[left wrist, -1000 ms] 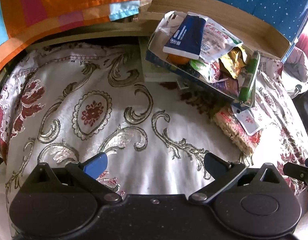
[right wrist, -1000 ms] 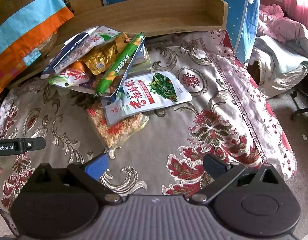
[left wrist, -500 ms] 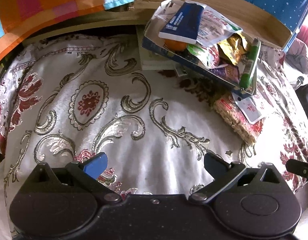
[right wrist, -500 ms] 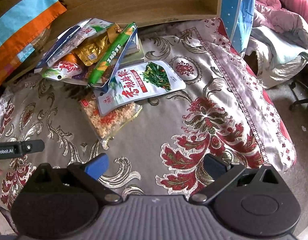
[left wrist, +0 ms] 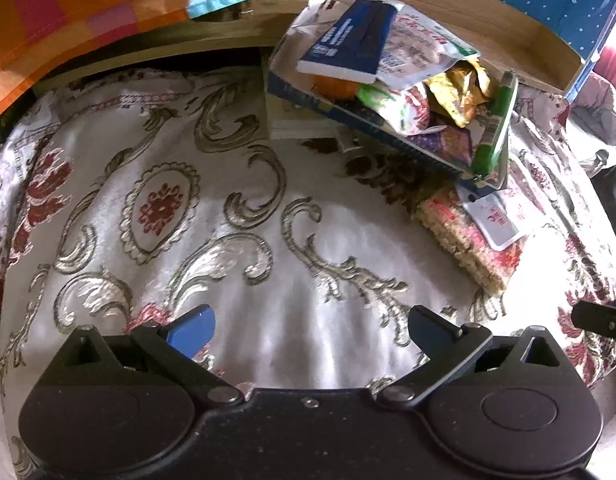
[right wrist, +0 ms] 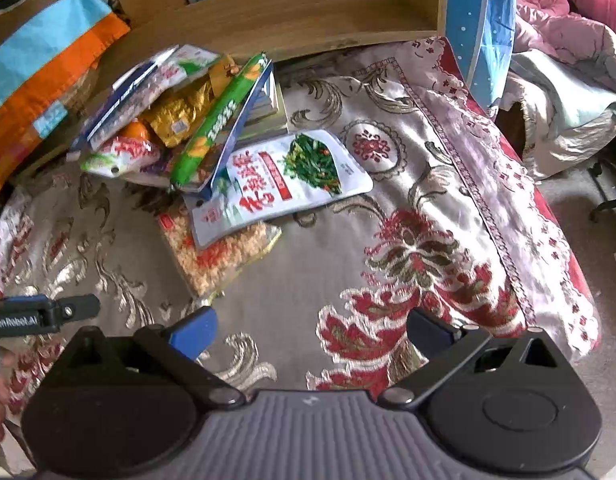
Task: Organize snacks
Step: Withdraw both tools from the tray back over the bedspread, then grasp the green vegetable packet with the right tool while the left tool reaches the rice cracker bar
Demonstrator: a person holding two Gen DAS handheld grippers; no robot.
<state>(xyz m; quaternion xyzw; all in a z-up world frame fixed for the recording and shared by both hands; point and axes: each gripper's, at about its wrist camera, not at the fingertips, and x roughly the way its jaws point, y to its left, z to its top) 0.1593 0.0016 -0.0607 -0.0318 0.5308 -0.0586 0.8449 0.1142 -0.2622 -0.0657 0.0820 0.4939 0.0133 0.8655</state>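
Note:
A tilted blue tray (right wrist: pixel 244 120) (left wrist: pixel 372 128) holds several snack packs: a green sausage stick (right wrist: pixel 220 116) (left wrist: pixel 494 124), a gold pack (right wrist: pixel 180 114), a dark blue box (left wrist: pixel 348 46) and an orange item (left wrist: pixel 334 86). A white pouch with a green vegetable picture (right wrist: pixel 280 178) lies on the cloth partly under the tray's edge, over a clear pack of orange-red crackers (right wrist: pixel 216 252) (left wrist: pixel 468 240). My left gripper (left wrist: pixel 308 324) is open and empty above bare cloth. My right gripper (right wrist: pixel 310 324) is open and empty, short of the pouch.
A patterned cloth (right wrist: pixel 388 280) covers the table. A wooden shelf board (right wrist: pixel 308 12) runs along the back. A blue dotted panel (right wrist: pixel 480 32) stands at back right. An orange and blue cloth (left wrist: pixel 88 12) lies at the back left. The table edge drops off at right (right wrist: pixel 580 320).
Both grippers have drifted slightly, so the snack pile sits a little higher in each view. Both stay open and empty. Nothing on the cloth has moved.

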